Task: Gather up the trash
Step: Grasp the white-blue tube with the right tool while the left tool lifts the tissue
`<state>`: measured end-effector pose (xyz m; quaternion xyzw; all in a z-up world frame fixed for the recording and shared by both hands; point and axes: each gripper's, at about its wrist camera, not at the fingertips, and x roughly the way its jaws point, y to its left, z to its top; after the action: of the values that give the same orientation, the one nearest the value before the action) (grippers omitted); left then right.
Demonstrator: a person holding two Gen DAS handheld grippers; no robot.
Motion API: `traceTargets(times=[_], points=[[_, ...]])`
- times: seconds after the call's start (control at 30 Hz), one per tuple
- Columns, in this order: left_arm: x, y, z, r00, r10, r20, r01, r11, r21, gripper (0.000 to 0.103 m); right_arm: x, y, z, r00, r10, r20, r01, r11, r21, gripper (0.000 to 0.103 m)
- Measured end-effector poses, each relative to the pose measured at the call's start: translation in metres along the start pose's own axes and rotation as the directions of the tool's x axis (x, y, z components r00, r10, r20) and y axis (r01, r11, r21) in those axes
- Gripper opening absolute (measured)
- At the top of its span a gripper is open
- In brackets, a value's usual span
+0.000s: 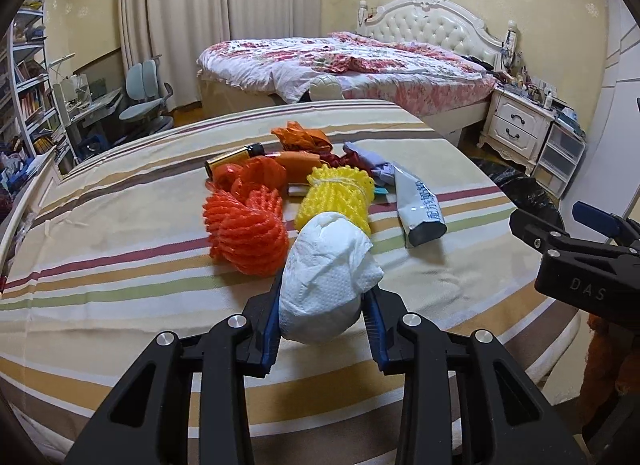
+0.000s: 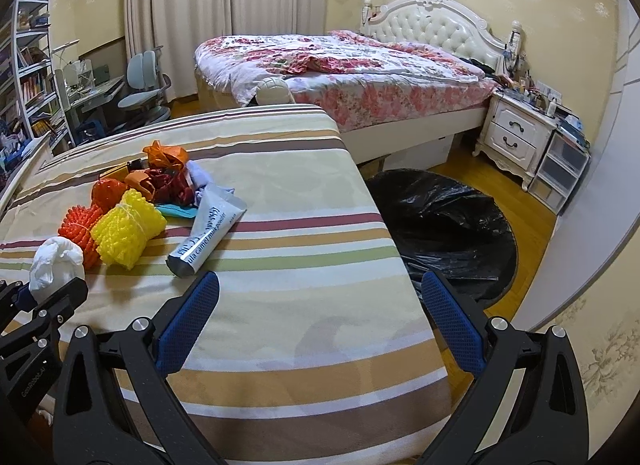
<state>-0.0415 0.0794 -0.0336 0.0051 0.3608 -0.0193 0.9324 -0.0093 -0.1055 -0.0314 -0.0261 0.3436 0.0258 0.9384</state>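
My left gripper is shut on a crumpled white tissue, which bulges up between the blue pads just above the striped tablecloth. Beyond it lie an orange foam net, a yellow foam net, a silver sachet, orange wrappers and a gold tube. My right gripper stands open over the table's near right part with nothing between its fingers. The tissue and left gripper show at the left in the right wrist view. A bin lined with a black bag stands on the floor right of the table.
A bed with a floral quilt stands behind the table, with a white nightstand and plastic drawers to its right. A desk, a blue chair and bookshelves fill the left side. The table edge drops off beside the bin.
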Motion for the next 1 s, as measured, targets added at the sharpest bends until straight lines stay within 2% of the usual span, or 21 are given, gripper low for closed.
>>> traceTargets(times=[0.07, 0.13, 0.3, 0.47, 0.63, 0.67, 0.73, 1.0], points=[[-0.002, 0.011, 0.004, 1.0, 0.024, 0.012, -0.024, 0.999, -0.024, 0.036, 0.003, 0.009, 0.004, 1.0, 0.013, 0.002, -0.013, 1.0, -0.013, 0.097], [-0.002, 0.02, 0.007, 0.999, 0.043, 0.018, -0.043, 0.998, -0.045, 0.036, 0.007, 0.018, 0.008, 0.999, 0.032, -0.003, -0.032, 0.999, -0.03, 0.089], [0.006, 0.05, 0.012, 0.994, 0.106, 0.017, -0.104, 0.991, -0.089, 0.036, 0.031, 0.04, 0.019, 0.991, 0.117, -0.06, -0.119, 0.992, -0.031, 0.077], [0.013, 0.07, 0.016, 0.988, 0.152, 0.024, -0.149, 0.983, -0.104, 0.036, 0.058, 0.062, 0.027, 0.984, 0.137, -0.118, -0.143, 0.989, -0.047, 0.074], [0.022, 0.079, 0.021, 0.989, 0.15, 0.018, -0.147, 0.983, -0.114, 0.036, 0.079, 0.073, 0.026, 0.97, 0.16, -0.183, -0.171, 0.984, -0.05, 0.049], [0.022, 0.079, 0.02, 0.989, 0.147, 0.018, -0.144, 0.983, -0.116, 0.036, 0.08, 0.073, 0.025, 0.969, 0.161, -0.187, -0.173, 0.984, -0.048, 0.047], [0.023, 0.079, 0.02, 0.99, 0.137, 0.016, -0.135, 0.984, -0.121, 0.036, 0.077, 0.072, 0.023, 0.971, 0.155, -0.18, -0.168, 0.984, -0.056, 0.039], [0.02, 0.06, 0.023, 0.995, 0.096, 0.027, -0.093, 0.991, -0.099, 0.036, 0.058, 0.048, 0.018, 0.975, 0.172, -0.14, -0.176, 0.984, -0.014, 0.034]])
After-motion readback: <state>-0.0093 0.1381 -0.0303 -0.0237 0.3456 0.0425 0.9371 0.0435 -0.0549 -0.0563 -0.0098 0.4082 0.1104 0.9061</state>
